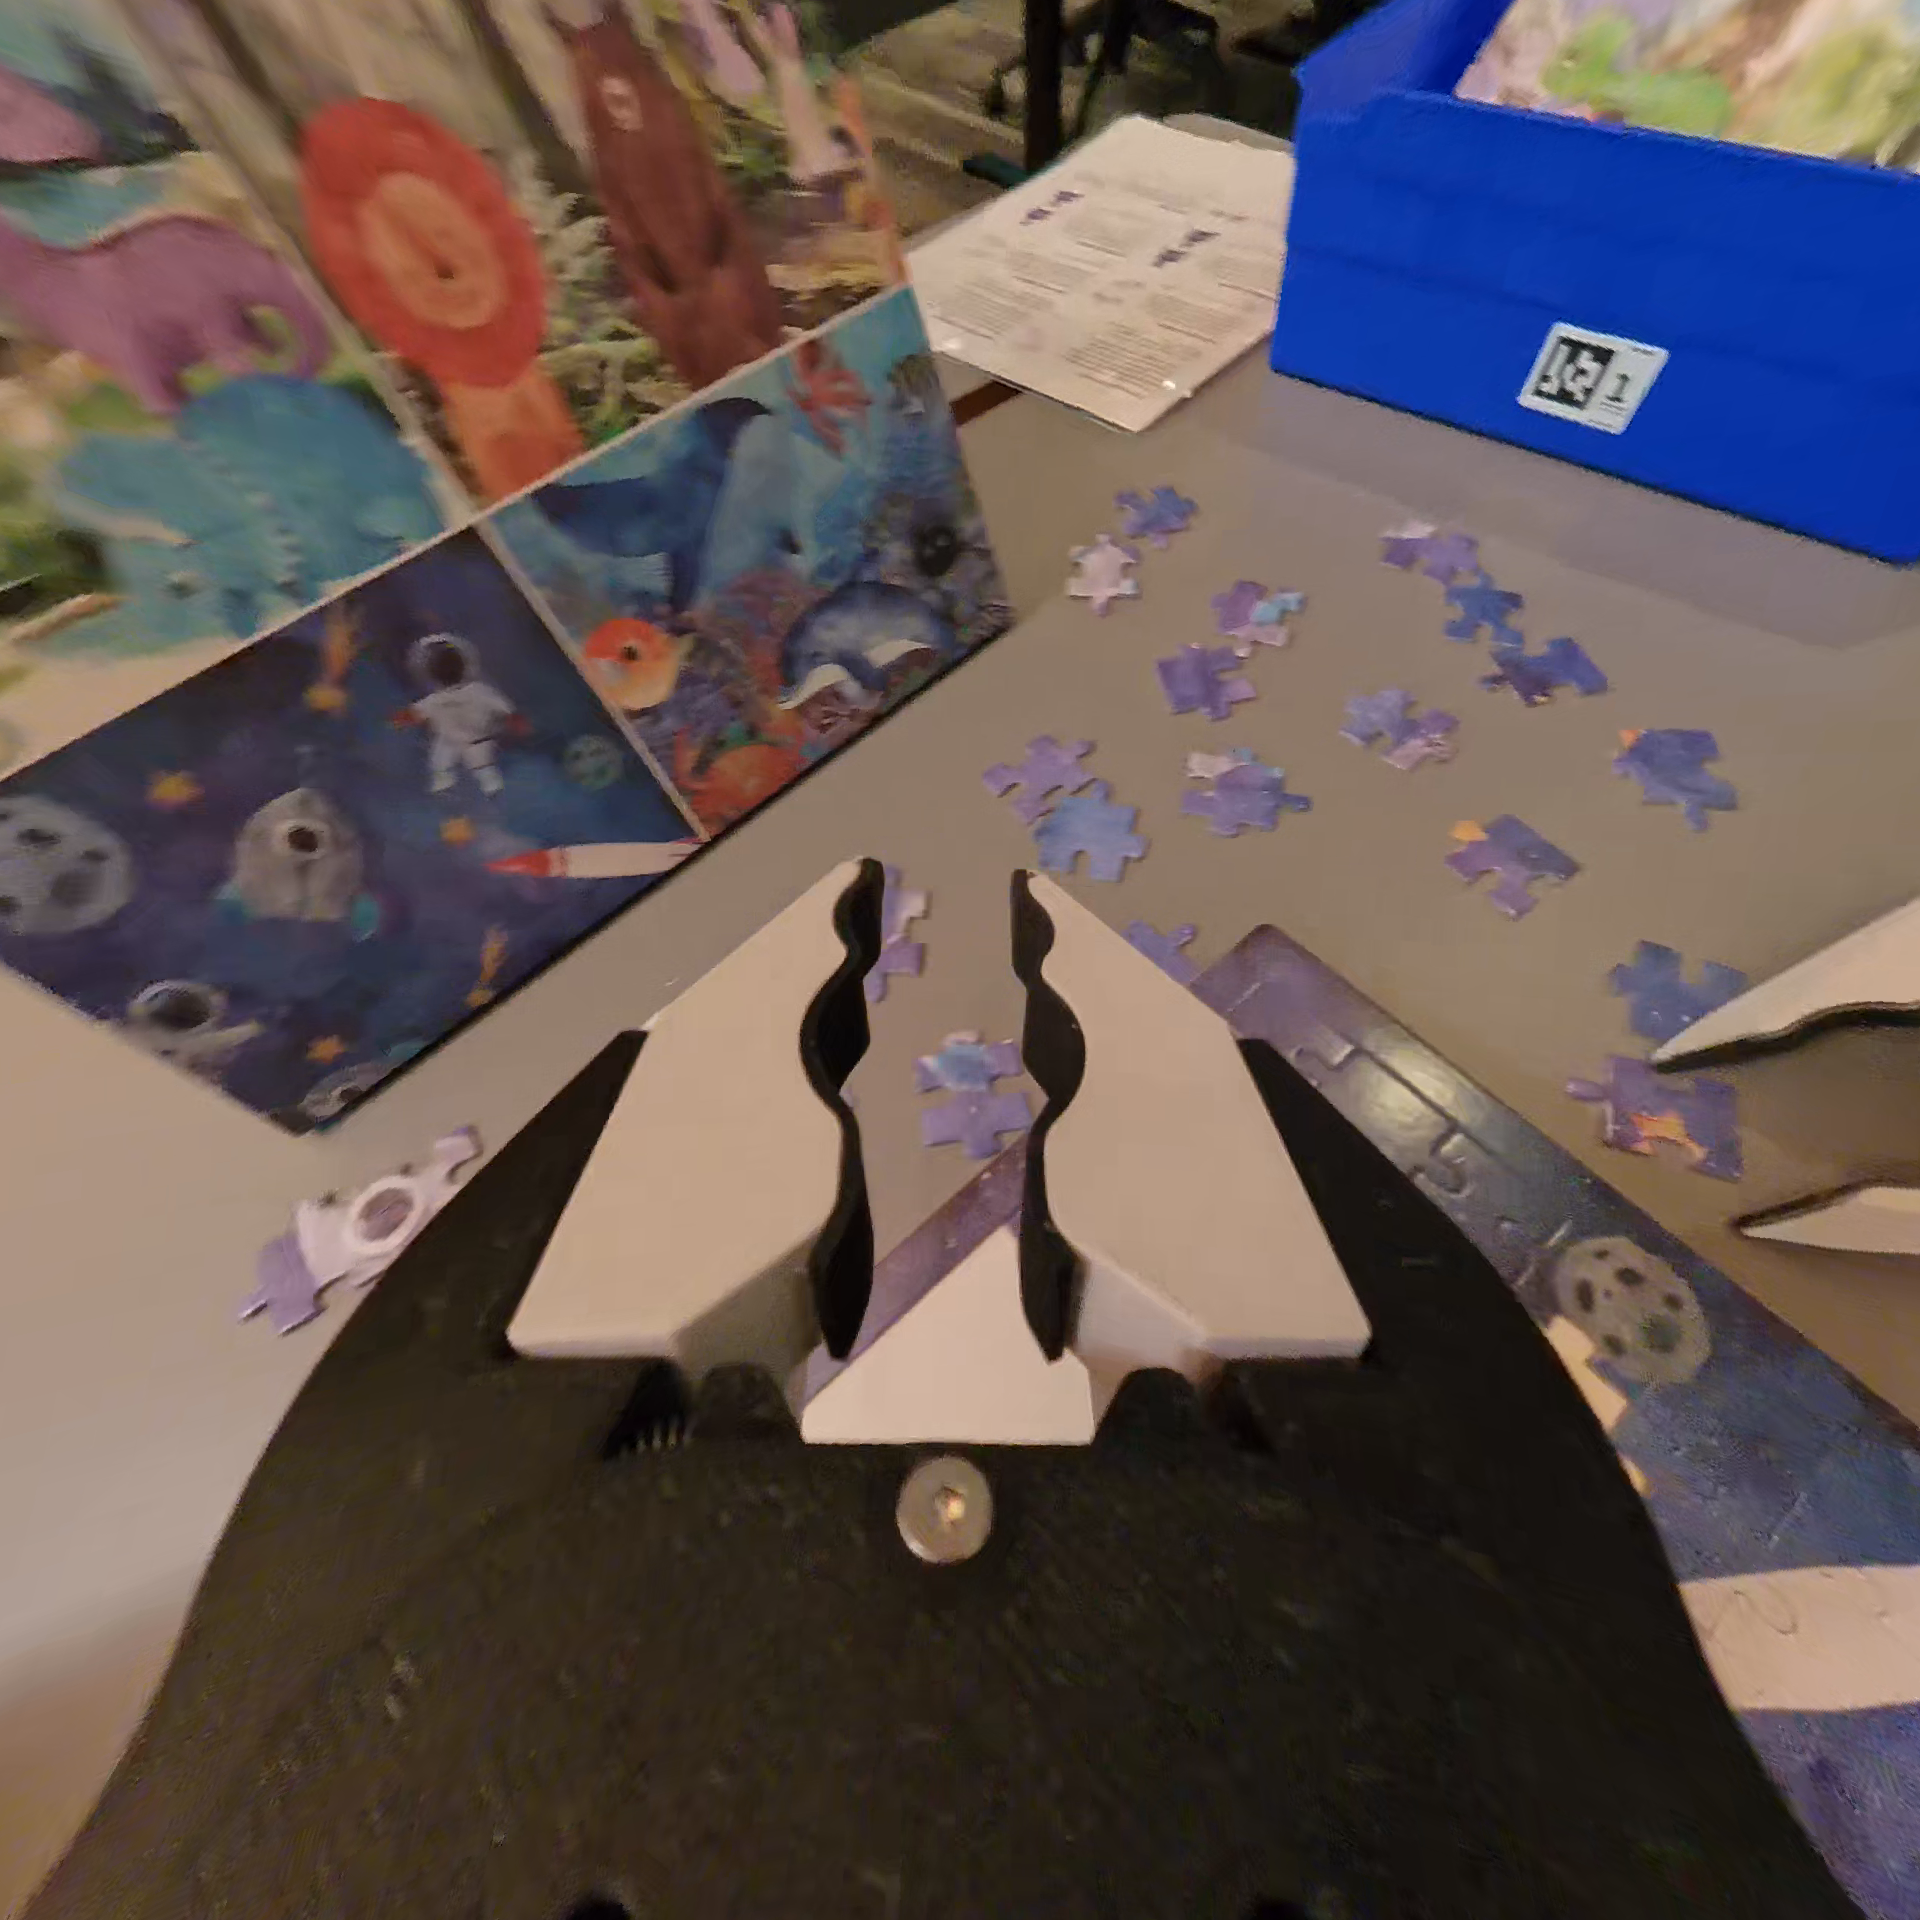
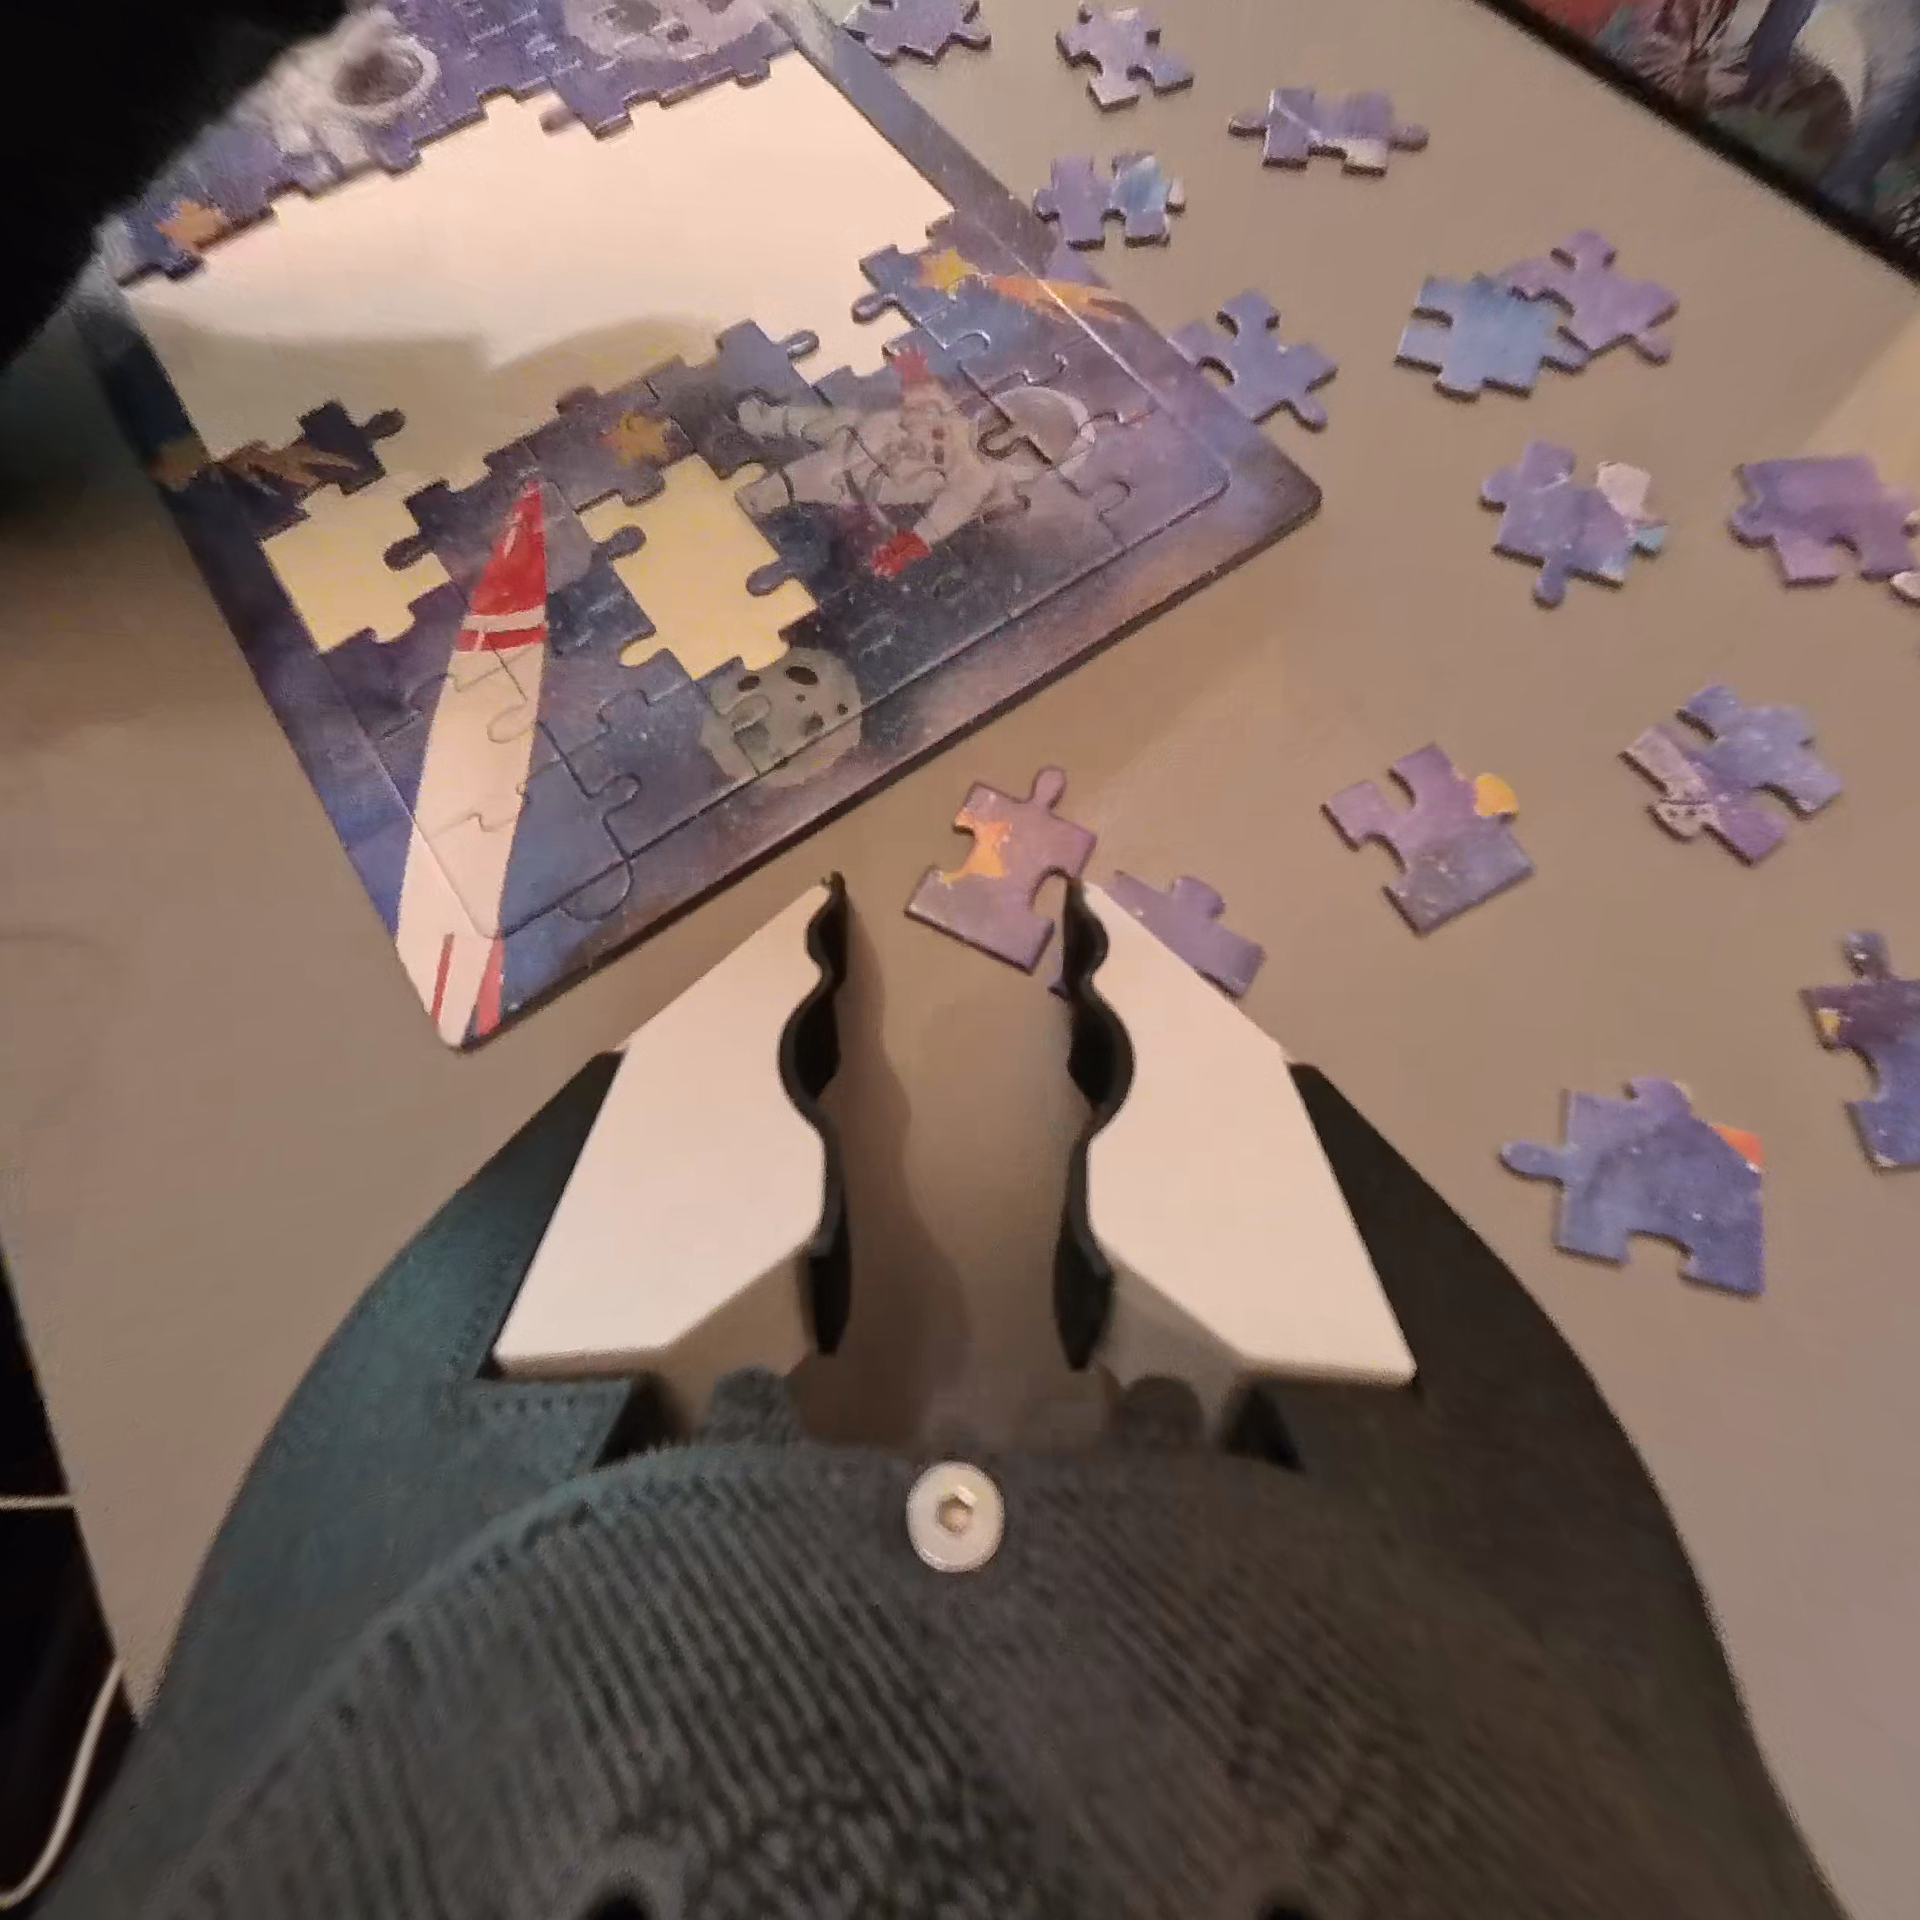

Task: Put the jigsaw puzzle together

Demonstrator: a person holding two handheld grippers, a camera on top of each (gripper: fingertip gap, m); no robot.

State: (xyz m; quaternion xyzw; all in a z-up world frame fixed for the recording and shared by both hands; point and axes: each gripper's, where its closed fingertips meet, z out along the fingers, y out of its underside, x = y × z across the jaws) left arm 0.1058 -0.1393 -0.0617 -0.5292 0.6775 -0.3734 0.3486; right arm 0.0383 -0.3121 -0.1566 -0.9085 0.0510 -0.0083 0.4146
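Purple puzzle piece [image 2: 1003, 883] beside open right fingers [image 2: 1086, 935], ungrasped

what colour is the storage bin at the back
Blue bin, seen best in the left wrist view.

A puzzle board [image 2: 727, 582] is laid flat on the counter [image 2: 1299, 665], with loose pieces [image 2: 1569, 520] scattered to its right. A bin [image 1: 1558, 270] is set behind the pieces, a sheet of paper [image 1: 1101, 270] to the bin's left, and picture boxes [image 1: 416, 520] farther left.
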